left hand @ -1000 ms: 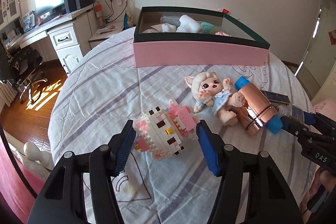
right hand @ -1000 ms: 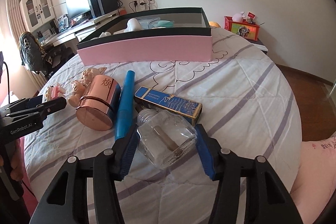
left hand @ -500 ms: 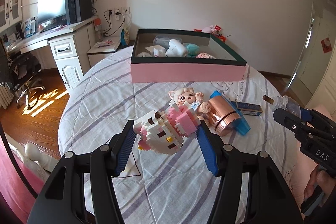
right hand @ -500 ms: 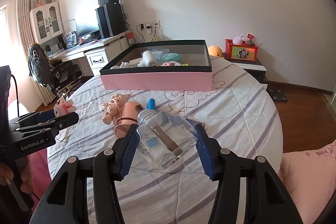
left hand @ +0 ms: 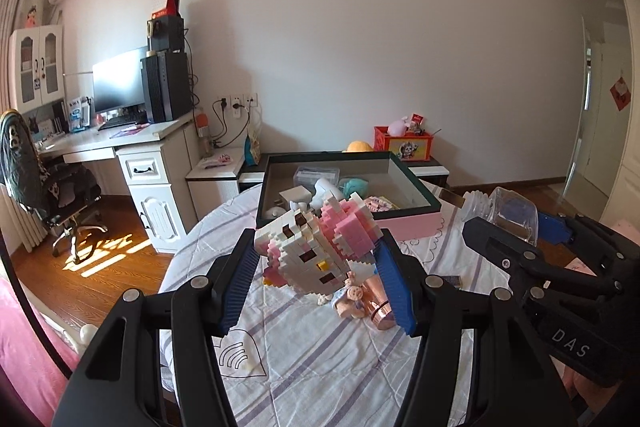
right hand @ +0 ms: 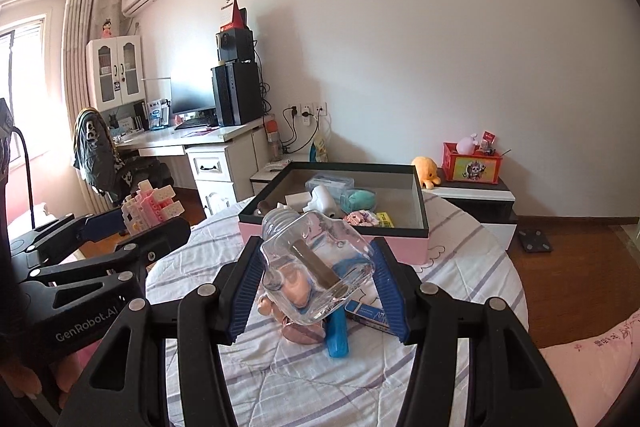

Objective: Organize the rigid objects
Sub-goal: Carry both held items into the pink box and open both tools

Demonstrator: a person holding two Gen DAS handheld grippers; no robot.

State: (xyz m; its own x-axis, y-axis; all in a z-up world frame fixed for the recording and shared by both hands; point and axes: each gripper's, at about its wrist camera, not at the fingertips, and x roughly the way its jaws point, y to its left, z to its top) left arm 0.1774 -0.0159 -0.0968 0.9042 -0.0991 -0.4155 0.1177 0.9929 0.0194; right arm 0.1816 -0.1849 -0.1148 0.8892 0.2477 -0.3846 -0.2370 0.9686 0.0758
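We see the left tongs (left hand: 316,267) closed on a brick-built cat figure (left hand: 316,251), white with pink blocks, held clear above the striped bedspread (left hand: 320,359). Its blue pads (left hand: 240,283) press on the figure's two flanks. The figure is tilted: its face, with dark eye blocks and a yellow nose, looks down toward the lower right of the left wrist view, and the pink bow side rises toward the upper right. Its long axis runs roughly across the tongs, from pad to pad.

The right tongs (right hand: 316,279) are closed on a clear glass bottle (right hand: 316,267), likewise lifted off the bed. We note that the bottle lies on its side, its long axis pointing away from the camera and upward to the left; the threaded neck leads, toward the pink box (right hand: 400,247), and the thick base is nearest the camera. A brown strip shows inside the glass.

In the left wrist view the same bottle (left hand: 508,215) appears at right, with its neck pointing left.

On the bedspread below lie a small doll (left hand: 352,299), a copper-coloured cup (left hand: 380,311) on its side, a blue tube (right hand: 336,335) and a flat blue carton (right hand: 368,315), all close together. The pink box, dark-rimmed and open, sits at the far edge of the bed with several small items inside.
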